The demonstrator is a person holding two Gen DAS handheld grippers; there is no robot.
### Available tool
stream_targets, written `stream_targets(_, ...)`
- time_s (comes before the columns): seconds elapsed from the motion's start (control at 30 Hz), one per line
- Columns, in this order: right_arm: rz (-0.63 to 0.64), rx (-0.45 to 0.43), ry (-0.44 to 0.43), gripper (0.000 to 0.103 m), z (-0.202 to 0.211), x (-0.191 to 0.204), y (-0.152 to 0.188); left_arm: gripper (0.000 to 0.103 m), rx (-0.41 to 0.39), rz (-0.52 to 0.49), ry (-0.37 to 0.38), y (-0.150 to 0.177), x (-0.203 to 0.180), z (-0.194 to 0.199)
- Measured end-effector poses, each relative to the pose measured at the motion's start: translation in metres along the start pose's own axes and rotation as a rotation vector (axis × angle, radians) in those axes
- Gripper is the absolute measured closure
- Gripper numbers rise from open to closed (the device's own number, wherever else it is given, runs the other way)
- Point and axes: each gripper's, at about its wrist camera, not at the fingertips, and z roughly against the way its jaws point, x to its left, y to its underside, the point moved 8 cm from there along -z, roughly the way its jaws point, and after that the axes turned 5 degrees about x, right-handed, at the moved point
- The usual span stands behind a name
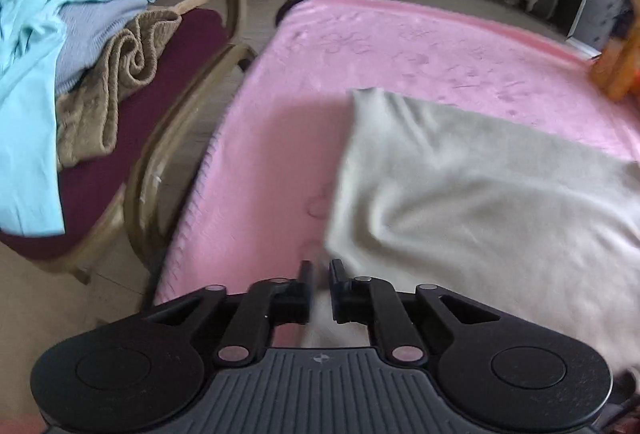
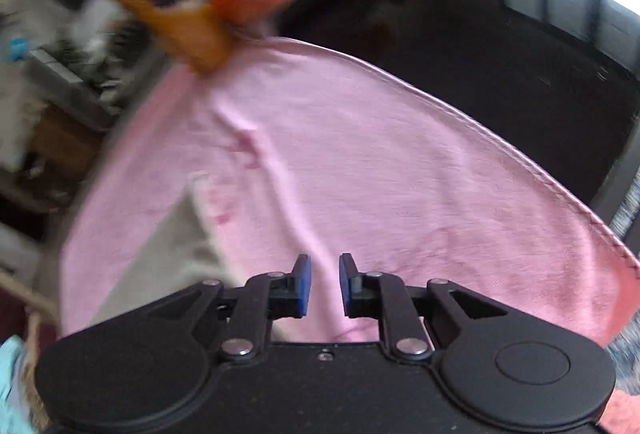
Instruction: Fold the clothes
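A pale grey garment (image 1: 480, 194) lies spread over the right half of a pink blanket (image 1: 400, 46). My left gripper (image 1: 322, 266) sits at the garment's near left corner, its fingers nearly together with pale cloth pinched in the narrow gap. In the right wrist view the same grey garment (image 2: 168, 258) shows only as a strip at the lower left, to the left of my right gripper (image 2: 325, 261). That gripper hovers over bare pink blanket (image 2: 380, 154), its blue-padded fingers a little apart with nothing between them. Both views are blurred by motion.
A maroon chair (image 1: 160, 106) stands left of the blanket, piled with a light blue garment (image 1: 32, 74), a lavender knit (image 1: 92, 30) and a beige knit (image 1: 120, 74). An orange toy (image 2: 168, 14) sits at the blanket's far edge. Shelving lines the back.
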Motion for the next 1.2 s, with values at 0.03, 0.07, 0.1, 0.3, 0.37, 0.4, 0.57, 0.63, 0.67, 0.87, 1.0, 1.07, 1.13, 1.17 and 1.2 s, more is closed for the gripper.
stream_targets(0.03,0.03,0.011,-0.039,0.087,0.0,0.011,0.008,0.093,-0.011,-0.005,0.024,0.002,-0.005,0.004)
stream_targets(0.07,0.059,0.03,-0.074,0.086,-0.002,0.019,0.016,0.092,-0.023,-0.021,0.03,0.002,-0.011,0.005)
stream_targets(0.1,0.087,0.05,-0.109,0.086,-0.003,0.028,0.025,0.092,-0.034,-0.04,0.035,0.002,-0.017,0.006)
stream_targets(0.3,0.108,0.142,-0.191,0.086,-0.026,0.056,0.042,0.092,-0.03,-0.106,-0.007,0.003,-0.033,-0.009)
stream_targets(0.37,0.063,0.165,-0.183,0.086,-0.032,0.05,0.041,0.088,-0.011,-0.124,-0.023,0.006,-0.033,-0.013)
stream_targets(0.4,0.04,0.177,-0.179,0.086,-0.034,0.047,0.041,0.086,-0.004,-0.135,-0.037,0.008,-0.032,-0.015)
stream_targets(0.57,-0.074,0.234,-0.159,0.103,-0.048,0.032,0.039,0.08,0.002,-0.144,-0.063,0.012,-0.024,-0.015)
stream_targets(0.63,-0.113,0.179,-0.085,0.103,-0.039,0.013,0.031,0.079,0.005,-0.132,-0.056,0.012,-0.021,-0.014)
stream_targets(0.67,-0.124,0.143,-0.043,0.103,-0.034,0.003,0.027,0.079,0.007,-0.128,-0.055,0.013,-0.019,-0.013)
stream_targets(0.87,-0.082,0.009,-0.009,0.091,-0.005,-0.005,0.026,0.089,0.003,-0.068,0.011,0.017,-0.013,0.002)
stream_targets(1.0,0.038,0.065,-0.188,0.087,-0.006,0.036,0.039,0.089,-0.018,-0.071,0.094,0.019,-0.022,0.012)
stream_targets(1.07,0.095,0.16,-0.264,0.087,-0.021,0.058,0.055,0.088,-0.01,-0.108,0.086,0.02,-0.031,0.009)
stream_targets(1.13,0.143,0.253,-0.279,0.086,-0.035,0.073,0.072,0.085,0.024,-0.129,0.057,0.025,-0.032,0.003)
stream_targets(1.17,0.163,0.285,-0.248,0.086,-0.04,0.074,0.078,0.081,0.042,-0.139,0.042,0.028,-0.033,-0.001)
stream_targets(1.2,0.181,0.307,-0.195,0.086,-0.045,0.073,0.082,0.08,0.053,-0.146,0.034,0.029,-0.032,0.0)
